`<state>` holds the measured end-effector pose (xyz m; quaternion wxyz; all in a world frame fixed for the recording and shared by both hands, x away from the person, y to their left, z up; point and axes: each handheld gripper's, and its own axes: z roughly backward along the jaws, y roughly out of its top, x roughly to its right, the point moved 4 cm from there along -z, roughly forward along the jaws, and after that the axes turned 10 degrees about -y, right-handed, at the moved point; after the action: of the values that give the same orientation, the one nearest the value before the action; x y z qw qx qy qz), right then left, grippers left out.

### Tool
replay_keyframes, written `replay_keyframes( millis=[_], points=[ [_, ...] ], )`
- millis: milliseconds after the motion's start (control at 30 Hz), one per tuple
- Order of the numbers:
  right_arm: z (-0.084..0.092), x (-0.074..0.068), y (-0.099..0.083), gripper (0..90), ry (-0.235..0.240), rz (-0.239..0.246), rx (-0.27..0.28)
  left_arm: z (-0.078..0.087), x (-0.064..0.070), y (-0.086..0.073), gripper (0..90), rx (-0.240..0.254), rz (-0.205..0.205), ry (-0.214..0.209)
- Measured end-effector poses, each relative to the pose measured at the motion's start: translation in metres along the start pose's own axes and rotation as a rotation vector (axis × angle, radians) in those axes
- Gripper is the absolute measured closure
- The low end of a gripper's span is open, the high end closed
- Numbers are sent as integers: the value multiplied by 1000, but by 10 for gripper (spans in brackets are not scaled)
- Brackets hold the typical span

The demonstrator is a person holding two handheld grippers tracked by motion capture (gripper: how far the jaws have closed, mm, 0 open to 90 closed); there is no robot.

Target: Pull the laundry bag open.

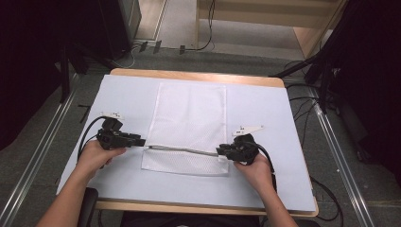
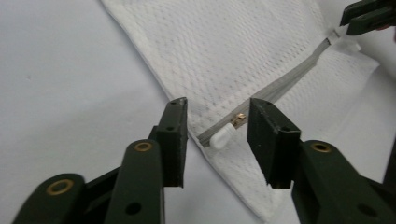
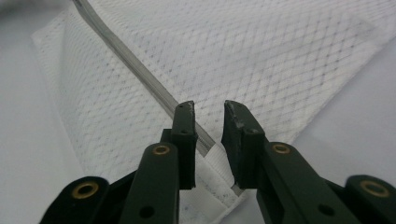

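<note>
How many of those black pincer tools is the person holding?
2. The left hand-held gripper sits at the left end of the mesh bag's zipper; the right hand-held gripper sits at its right end.

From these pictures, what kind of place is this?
Probably a lab or recording room, not a home: a pale-covered table holding one mesh bag, metal floor rails, and loose cables.

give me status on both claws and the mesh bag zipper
Left claw open, straddling white zipper pull. Right claw open at zipper's far end. Mesh bag flat. Nothing in the way.
</note>
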<state>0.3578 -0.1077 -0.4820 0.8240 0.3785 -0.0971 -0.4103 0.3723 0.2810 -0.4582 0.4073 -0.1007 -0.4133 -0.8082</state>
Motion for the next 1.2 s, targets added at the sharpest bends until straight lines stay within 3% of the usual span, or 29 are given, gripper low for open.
replay_keyframes(
  millis=[100,233,333,567,867,1200],
  points=[
    [2,2,1,694,-5,-2,6,2,-1,1,525,18,-26,22],
    [5,7,3,609,-22,2,27,6,-3,3,471,53,-56,83],
    [10,15,5,541,-51,-21,58,10,-7,4,416,89,-88,149],
    [18,33,3,469,-89,-52,85,14,-16,3,372,92,-61,185],
    [21,52,-1,444,-128,-98,91,19,-24,2,366,96,-39,224],
    [20,57,-2,381,-138,-118,94,19,-26,1,359,87,-24,227]
  ],
)
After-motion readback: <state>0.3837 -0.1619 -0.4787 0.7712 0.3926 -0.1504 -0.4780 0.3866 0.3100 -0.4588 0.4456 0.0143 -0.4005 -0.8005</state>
